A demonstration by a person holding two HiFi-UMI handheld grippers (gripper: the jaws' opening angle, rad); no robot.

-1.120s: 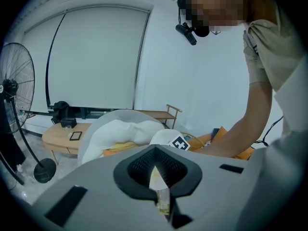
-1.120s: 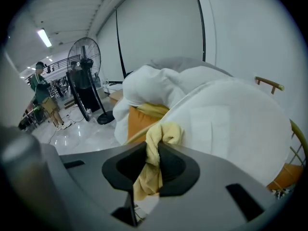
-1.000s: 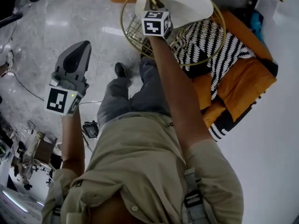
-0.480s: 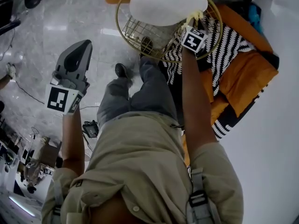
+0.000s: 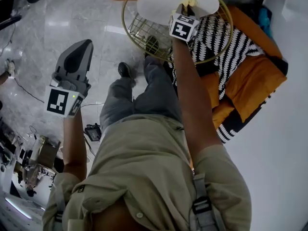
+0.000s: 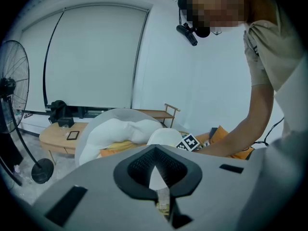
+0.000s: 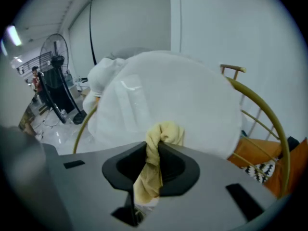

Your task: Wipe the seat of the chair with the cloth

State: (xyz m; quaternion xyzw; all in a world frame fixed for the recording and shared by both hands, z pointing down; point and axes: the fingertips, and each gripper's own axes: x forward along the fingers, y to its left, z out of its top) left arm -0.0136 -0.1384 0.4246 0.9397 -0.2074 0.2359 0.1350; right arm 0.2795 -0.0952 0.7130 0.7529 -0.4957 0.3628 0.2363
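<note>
Left gripper point(image 5: 80, 52), jaws together and empty, hangs aside over the floor point(image 5: 43, 37), apparently idle because one tool suffices. Farther out, the right gripper point(image 5: 185, 13) is clamped on a bunched yellow cloth point(image 7: 162, 134), whose free wad protrudes past the jaws as the wiping face. The wad appears pressed to the white seat point(image 7: 183, 95) of the gold-wire chair point(image 5: 137, 30), so wiping is judged under way.

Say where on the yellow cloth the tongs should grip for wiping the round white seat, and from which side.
Its gathered middle, as the right tongs hold it now: the cloth is limp, so a pinched fold leaves a soft wad past the tips. Close from either flat side of the fold.
</note>
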